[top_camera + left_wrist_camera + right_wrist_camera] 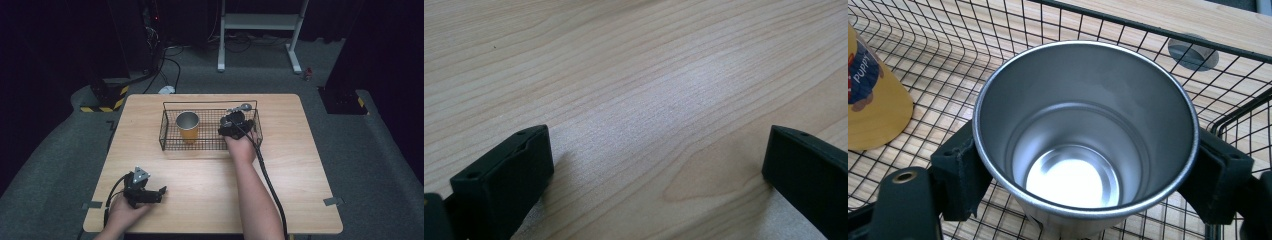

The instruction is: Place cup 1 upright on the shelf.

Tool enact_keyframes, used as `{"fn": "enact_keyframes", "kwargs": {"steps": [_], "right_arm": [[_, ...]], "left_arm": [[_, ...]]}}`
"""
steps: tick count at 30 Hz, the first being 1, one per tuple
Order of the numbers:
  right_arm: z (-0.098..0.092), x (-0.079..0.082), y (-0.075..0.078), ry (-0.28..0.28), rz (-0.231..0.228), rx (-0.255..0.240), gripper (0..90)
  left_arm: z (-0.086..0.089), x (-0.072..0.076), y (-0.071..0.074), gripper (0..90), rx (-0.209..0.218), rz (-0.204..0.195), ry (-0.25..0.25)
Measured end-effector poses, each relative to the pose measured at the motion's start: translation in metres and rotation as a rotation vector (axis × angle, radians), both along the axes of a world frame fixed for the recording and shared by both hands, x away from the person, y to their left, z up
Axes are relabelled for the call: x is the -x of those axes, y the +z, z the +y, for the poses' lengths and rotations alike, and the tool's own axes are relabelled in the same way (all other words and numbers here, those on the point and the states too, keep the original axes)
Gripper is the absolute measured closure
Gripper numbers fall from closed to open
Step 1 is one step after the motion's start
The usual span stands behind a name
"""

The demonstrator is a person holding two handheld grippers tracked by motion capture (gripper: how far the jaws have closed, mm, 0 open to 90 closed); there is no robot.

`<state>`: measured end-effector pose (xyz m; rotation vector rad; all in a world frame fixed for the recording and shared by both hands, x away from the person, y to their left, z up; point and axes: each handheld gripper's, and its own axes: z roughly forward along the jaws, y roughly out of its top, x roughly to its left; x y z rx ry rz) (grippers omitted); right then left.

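- The right gripper (235, 121) is over the right end of the wire basket (170, 142), which stands on the far half of the table (300, 165).
- In the right gripper view its jaws sit on either side of a steel cup (1083, 135), one pad against the left wall and one against the right, just under the rim; they are clamped on it.
- That cup stands upright with its mouth open to the camera, its shiny bottom visible, and it is inside the basket, near the right wall.
- The basket mesh shows under and around the cup; whether the cup's base touches the mesh I cannot tell.
- A yellow cup (188, 126) stands upright in the left part of the basket, well apart from the held cup; in the right gripper view its printed side (873, 100) shows at the left edge.
- Beyond the basket's far rim, a round metal grommet (1193, 52) is set in the table top.
- The left gripper (152, 194) lies at the near left of the table, in the person's left hand (122, 212), well apart from the basket.
- In the left gripper view its jaws stand wide apart just above bare wood, with nothing between them.
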<state>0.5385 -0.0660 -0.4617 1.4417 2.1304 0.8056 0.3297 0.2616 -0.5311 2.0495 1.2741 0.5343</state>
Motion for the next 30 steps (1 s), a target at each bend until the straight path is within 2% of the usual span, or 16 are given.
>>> {"fn": "enact_keyframes", "kwargs": {"steps": [15, 21, 24, 30], "right_arm": [[-0.0008, 0.0015, 0.0002, 0.013, 0.027, 0.007, 17.8], [0.0005, 0.0021, -0.0007, 0.01, 0.032, 0.005, 14.8], [0.0003, 0.0018, -0.0015, 0.004, 0.034, 0.009, 10.3], [-0.0027, 0.0045, 0.0068, 0.002, -0.015, 0.014, 9.9]], "left_arm": [[-0.0001, 0.0, 0.0, 0.3, -0.001, 0.0, 0.0], [-0.0002, 0.0, -0.0001, 0.3, 0.0, -0.001, 0.0], [-0.0001, 0.0, -0.0001, 0.3, -0.001, -0.001, 0.0], [0.0, -0.0001, 0.0, 0.3, -0.003, 0.0, -0.001]]}}
